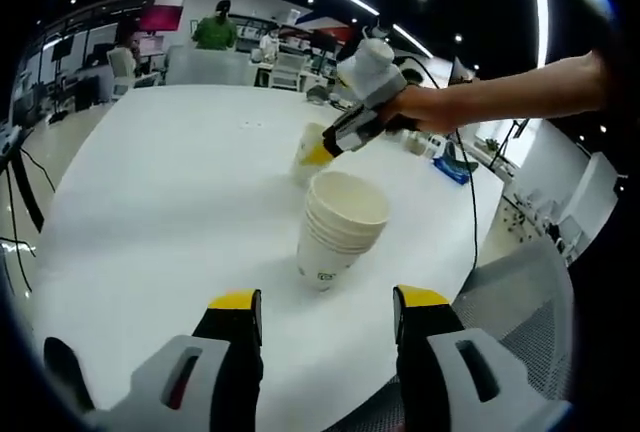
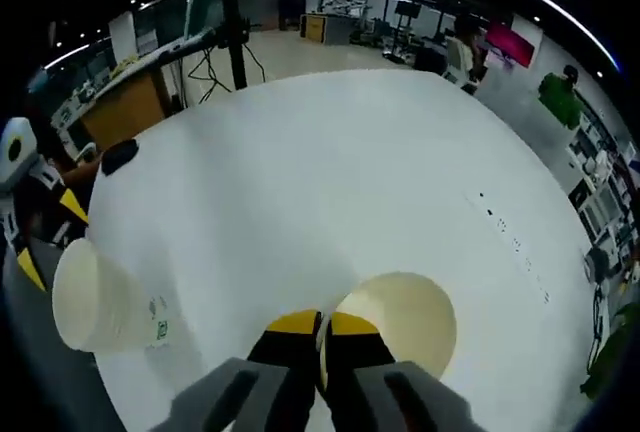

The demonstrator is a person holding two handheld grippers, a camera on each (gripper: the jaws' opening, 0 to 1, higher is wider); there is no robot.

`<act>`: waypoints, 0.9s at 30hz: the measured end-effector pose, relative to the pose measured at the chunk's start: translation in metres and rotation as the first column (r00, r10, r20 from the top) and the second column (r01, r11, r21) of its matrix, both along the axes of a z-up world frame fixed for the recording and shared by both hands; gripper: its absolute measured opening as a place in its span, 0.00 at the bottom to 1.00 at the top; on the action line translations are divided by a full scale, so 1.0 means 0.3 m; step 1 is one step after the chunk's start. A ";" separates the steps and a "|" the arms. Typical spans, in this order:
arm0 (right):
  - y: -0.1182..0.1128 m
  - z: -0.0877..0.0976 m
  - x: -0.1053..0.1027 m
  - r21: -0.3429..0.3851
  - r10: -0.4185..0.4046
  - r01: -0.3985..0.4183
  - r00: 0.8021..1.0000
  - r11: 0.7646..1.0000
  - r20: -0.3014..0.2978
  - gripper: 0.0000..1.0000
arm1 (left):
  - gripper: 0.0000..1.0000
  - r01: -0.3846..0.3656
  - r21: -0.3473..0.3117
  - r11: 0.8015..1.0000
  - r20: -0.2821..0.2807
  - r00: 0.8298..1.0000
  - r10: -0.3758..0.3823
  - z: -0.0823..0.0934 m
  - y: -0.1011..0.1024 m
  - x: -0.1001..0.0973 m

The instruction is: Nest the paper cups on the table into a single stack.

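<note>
Beyond my round white table (image 1: 150, 212) I see an open-plan office. A person in a green top (image 1: 215, 30) stands at the far desks, beside a magenta wall panel (image 1: 160, 18). A grey mesh chair back (image 1: 515, 302) sits just beside the table's edge. A black tripod stand (image 2: 232, 27) rises from the floor past the table.

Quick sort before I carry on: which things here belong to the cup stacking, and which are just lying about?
Job:
- stack of nested paper cups, upright on the white table
- single paper cup, rim pinched by the right gripper
- left gripper, open, near the stack

Lying about:
- blue item at the table edge
- mesh chair
- tripod stand on the floor
</note>
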State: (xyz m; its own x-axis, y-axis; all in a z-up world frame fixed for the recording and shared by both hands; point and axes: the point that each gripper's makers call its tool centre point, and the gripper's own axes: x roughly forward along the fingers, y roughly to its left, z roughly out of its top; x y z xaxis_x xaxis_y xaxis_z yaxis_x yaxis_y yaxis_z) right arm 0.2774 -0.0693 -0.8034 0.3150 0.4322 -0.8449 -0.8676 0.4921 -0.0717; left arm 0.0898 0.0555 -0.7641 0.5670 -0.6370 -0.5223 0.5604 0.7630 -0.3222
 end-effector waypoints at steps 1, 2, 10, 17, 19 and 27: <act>-0.002 0.003 -0.004 0.001 0.002 -0.002 1.000 1.000 0.000 0.00 | 0.51 0.003 -0.001 1.000 0.003 1.000 -0.003 0.003 -0.003 0.000; -0.003 0.008 -0.007 0.004 0.002 -0.002 1.000 1.000 0.000 0.00 | 0.51 0.006 -0.001 1.000 0.005 1.000 -0.006 0.003 -0.003 0.002; 0.002 0.072 -0.074 0.012 0.032 -0.033 0.999 0.999 0.025 0.00 | 0.51 0.035 0.018 0.999 0.018 0.999 -0.036 0.003 -0.002 0.010; 0.005 0.119 -0.087 0.013 0.066 -0.066 0.997 0.998 0.046 0.00 | 0.51 0.048 0.024 0.999 0.041 0.998 -0.049 0.044 -0.008 0.023; 0.011 0.134 -0.106 0.009 0.079 -0.079 0.996 0.997 0.052 0.00 | 0.51 0.055 0.027 0.998 0.045 0.997 -0.056 0.045 -0.008 0.027; 0.026 0.184 -0.127 0.020 0.102 -0.103 0.992 0.994 0.075 0.00 | 0.51 0.066 0.029 0.997 0.055 0.996 -0.068 0.045 -0.007 0.036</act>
State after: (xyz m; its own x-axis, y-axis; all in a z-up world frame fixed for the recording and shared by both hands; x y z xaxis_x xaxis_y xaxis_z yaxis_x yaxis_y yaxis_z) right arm 0.2392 -0.0614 -0.7481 0.3287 0.4853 -0.8102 -0.9064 0.4032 -0.1263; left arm 0.1006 0.0533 -0.7506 0.5522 -0.6603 -0.5091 0.6269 0.7314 -0.2686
